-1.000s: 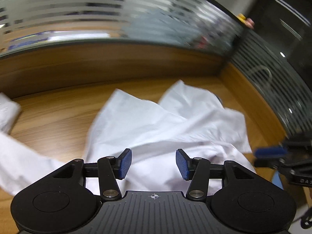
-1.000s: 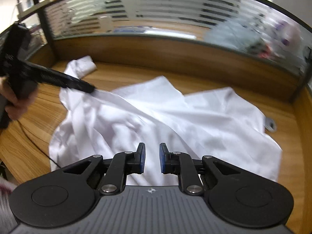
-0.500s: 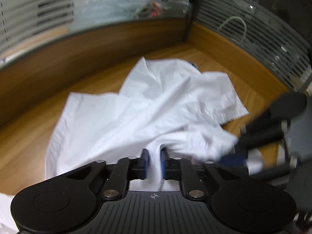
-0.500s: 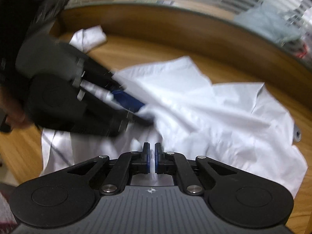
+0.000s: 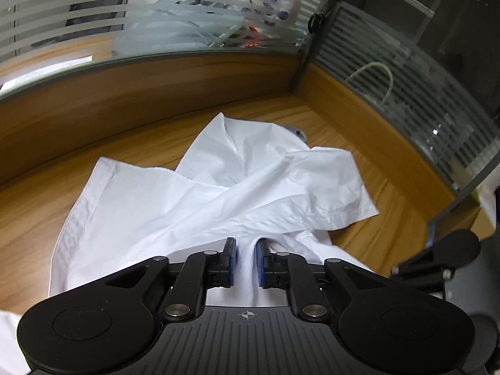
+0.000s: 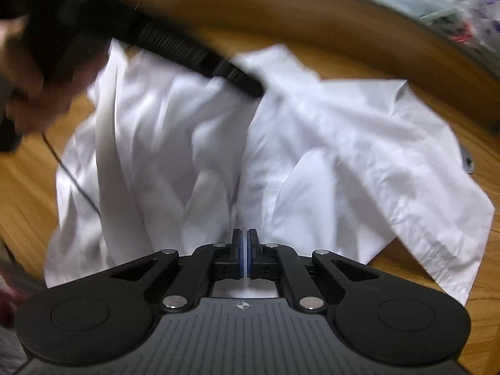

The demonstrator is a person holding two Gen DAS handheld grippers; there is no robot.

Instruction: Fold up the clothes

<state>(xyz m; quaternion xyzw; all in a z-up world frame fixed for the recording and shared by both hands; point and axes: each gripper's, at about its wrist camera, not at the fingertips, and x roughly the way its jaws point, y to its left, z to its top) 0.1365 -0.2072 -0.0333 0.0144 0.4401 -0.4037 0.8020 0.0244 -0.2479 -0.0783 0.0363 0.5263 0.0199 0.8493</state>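
White shirt pinched by left gripper and right gripper.

Right wrist view is motion-blurred: left gripper shows as a dark streak over the white shirt, its fingers not resolvable there. Hand holding it is smeared and cut by the left edge. Thin dark cable on the tabletop runs under the cloth, end hidden. Small grey item past the shirt's far edge, half covered, can't identify. Left wrist view: right gripper cropped at the right edge, fingers out of sight. Stuff behind the frosted glass partition unreadable.
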